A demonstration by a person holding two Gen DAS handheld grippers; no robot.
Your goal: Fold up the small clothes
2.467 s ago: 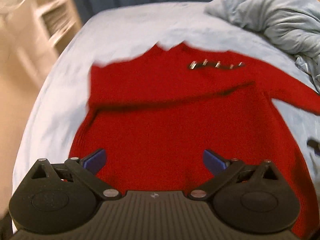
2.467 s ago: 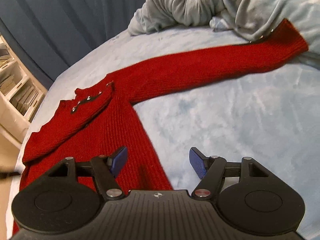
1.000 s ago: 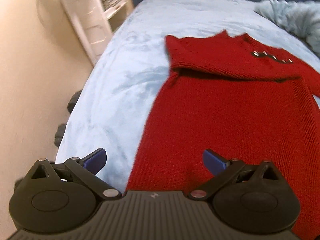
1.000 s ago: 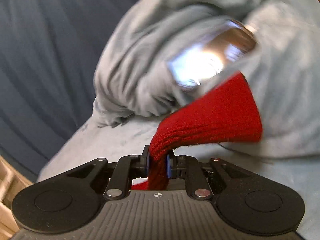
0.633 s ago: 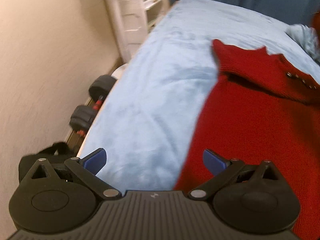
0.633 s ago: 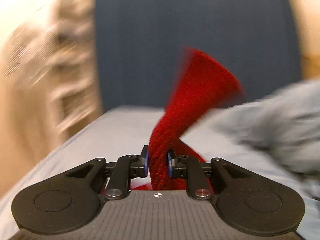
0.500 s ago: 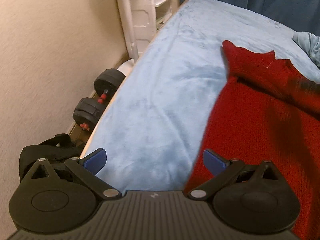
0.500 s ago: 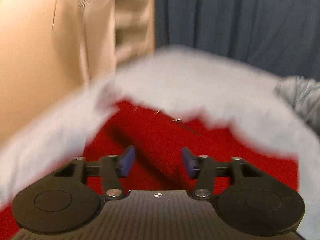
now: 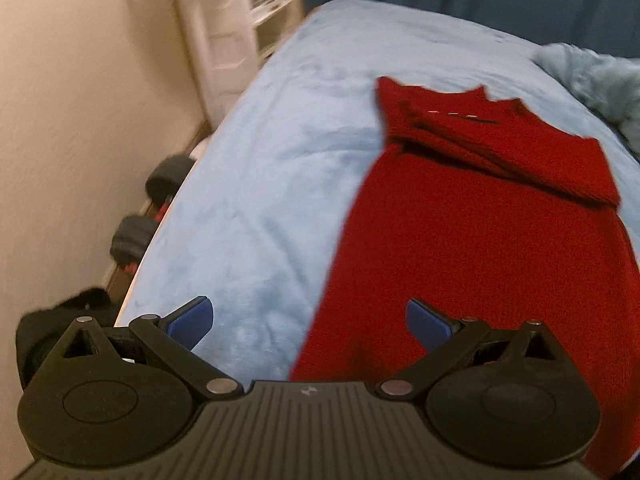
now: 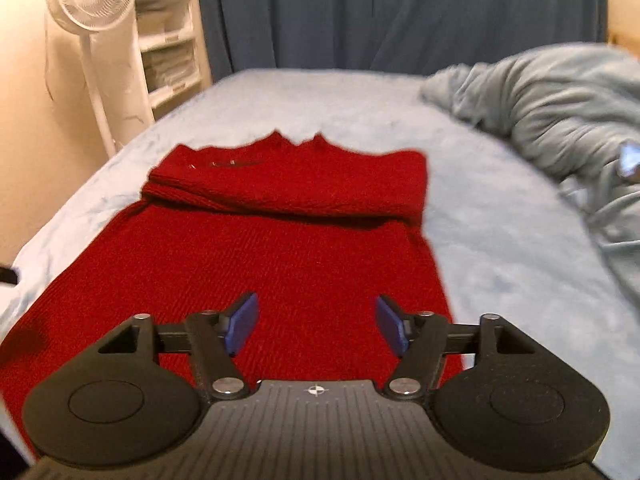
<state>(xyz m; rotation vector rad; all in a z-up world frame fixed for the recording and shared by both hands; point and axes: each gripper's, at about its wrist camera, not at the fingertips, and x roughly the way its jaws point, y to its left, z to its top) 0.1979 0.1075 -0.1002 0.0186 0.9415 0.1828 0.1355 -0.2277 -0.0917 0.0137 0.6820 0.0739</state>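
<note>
A red knit sweater [image 10: 280, 248] lies flat on the light blue bed [image 10: 500, 240], both sleeves folded across its chest below the collar. My right gripper [image 10: 316, 322] hovers over the sweater's lower right part, its jaws opening with nothing between them. In the left wrist view the sweater [image 9: 480, 240] fills the right half. My left gripper [image 9: 308, 318] stands open above the sweater's lower left edge, one pad over the bed sheet [image 9: 260, 200] and the other over the red knit.
A rumpled grey-blue blanket [image 10: 560, 100] is heaped at the bed's far right. A white fan [image 10: 92, 12] and white shelves [image 10: 168, 52] stand left of the bed before a dark blue curtain [image 10: 400, 12]. Dumbbells [image 9: 136, 232] lie on the floor by the beige wall.
My right gripper carried the right sleeve from the blanket across the chest, let it go and drew back over the lower body. My left gripper swung left, then back towards the sweater's edge.
</note>
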